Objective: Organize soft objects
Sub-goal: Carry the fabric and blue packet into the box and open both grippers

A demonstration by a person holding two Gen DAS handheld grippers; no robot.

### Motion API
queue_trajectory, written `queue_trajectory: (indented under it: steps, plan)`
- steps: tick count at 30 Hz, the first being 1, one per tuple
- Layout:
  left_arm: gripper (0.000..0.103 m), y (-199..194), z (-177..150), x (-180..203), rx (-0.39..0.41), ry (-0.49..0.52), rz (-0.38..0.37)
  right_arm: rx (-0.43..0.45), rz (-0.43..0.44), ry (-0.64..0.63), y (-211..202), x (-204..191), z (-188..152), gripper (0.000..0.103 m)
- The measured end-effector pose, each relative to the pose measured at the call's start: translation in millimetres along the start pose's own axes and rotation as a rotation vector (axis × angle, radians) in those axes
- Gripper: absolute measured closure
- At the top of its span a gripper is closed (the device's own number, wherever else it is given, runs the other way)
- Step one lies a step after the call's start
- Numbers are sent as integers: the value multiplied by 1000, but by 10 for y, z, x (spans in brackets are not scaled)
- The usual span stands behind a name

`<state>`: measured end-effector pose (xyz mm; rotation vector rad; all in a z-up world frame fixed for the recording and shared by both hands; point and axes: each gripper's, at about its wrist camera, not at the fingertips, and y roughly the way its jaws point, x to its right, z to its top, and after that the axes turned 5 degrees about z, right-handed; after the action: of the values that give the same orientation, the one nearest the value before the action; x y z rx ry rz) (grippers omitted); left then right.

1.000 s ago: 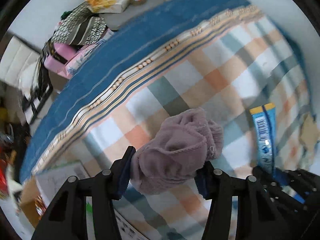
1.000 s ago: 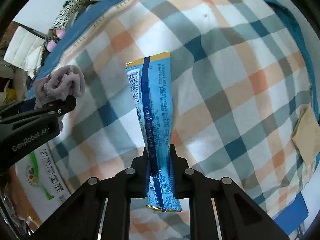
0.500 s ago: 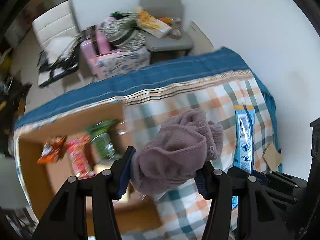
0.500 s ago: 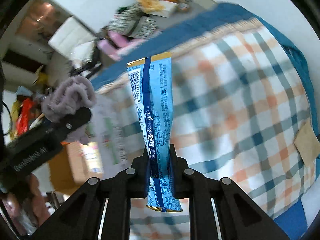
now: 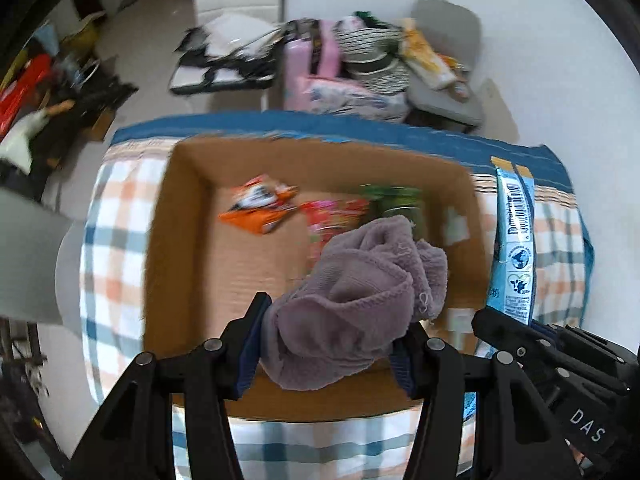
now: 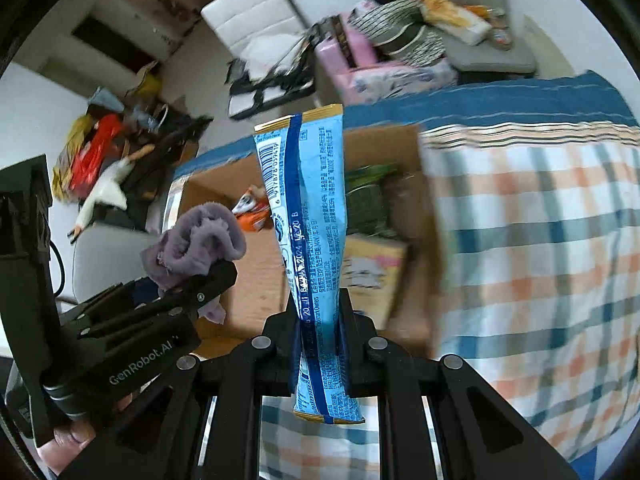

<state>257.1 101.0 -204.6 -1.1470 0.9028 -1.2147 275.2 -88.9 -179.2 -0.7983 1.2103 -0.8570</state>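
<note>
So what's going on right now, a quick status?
Left hand-held gripper shut on purple cloth, over cardboard box. Right hand-held gripper shut on blue packet. Snack bags lie in box; nothing blocking.

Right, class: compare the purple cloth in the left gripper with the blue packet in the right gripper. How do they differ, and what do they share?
The purple cloth is fuzzy and bunched into folds; the blue packet is smooth, flat and printed with a barcode. The cloth fills a wide gap in the left gripper; the packet is pinched thin in the right gripper and stands up long. Both are held above the cardboard box.
</note>
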Motion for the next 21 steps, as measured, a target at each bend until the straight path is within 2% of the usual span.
queue_trajectory:
  steps: [5, 11, 21]
  plan:
    - [52, 121, -88, -309, -19, -37, 17, -45, -13, -27, 406, -300, -34, 87]
    - [52, 327, -42, -442, -53, -44, 11, -76, -31, -39, 740, -440, -35, 87]
    - [51, 708, -36, -481, -133, -40, -17, -115, -63, -26, 1127, -382, -22, 87]
